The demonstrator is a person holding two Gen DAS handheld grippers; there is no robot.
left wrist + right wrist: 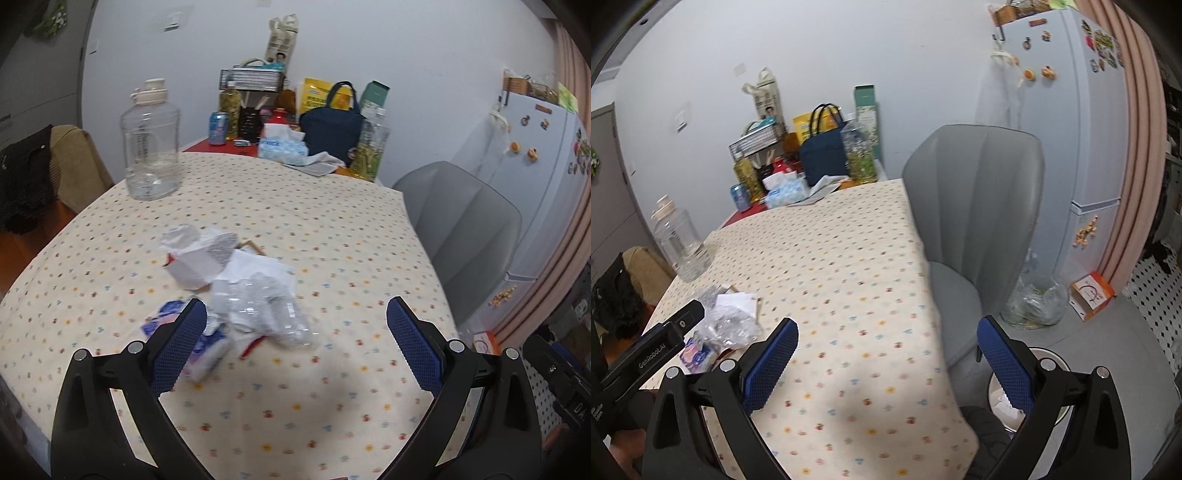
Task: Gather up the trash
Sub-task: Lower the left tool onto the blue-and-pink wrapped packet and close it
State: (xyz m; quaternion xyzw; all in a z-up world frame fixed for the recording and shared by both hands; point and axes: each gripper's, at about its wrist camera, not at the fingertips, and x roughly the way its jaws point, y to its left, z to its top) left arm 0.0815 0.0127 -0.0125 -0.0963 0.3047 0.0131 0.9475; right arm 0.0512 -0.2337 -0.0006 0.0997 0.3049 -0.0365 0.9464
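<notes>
A pile of trash lies on the dotted tablecloth (332, 236): a crumpled clear plastic wrapper (269, 314), a white paper box (195, 262), a crumpled tissue (179, 236) and a blue-and-pink packet (207, 347). My left gripper (295, 332) is open and empty, just short of the pile, its left finger beside the blue packet. In the right wrist view the pile (727, 321) lies at the left. My right gripper (886, 354) is open and empty over the table's right edge. A bin with white paper (1008, 402) stands on the floor below it.
A big clear water jug (151, 144) stands at the table's far left. A tissue pack (282, 147), navy bag (332, 129), bottles and a can (218, 127) crowd the far end. A grey chair (975, 221) stands at the right, then a fridge (1067, 147) and a plastic bag (1034, 302).
</notes>
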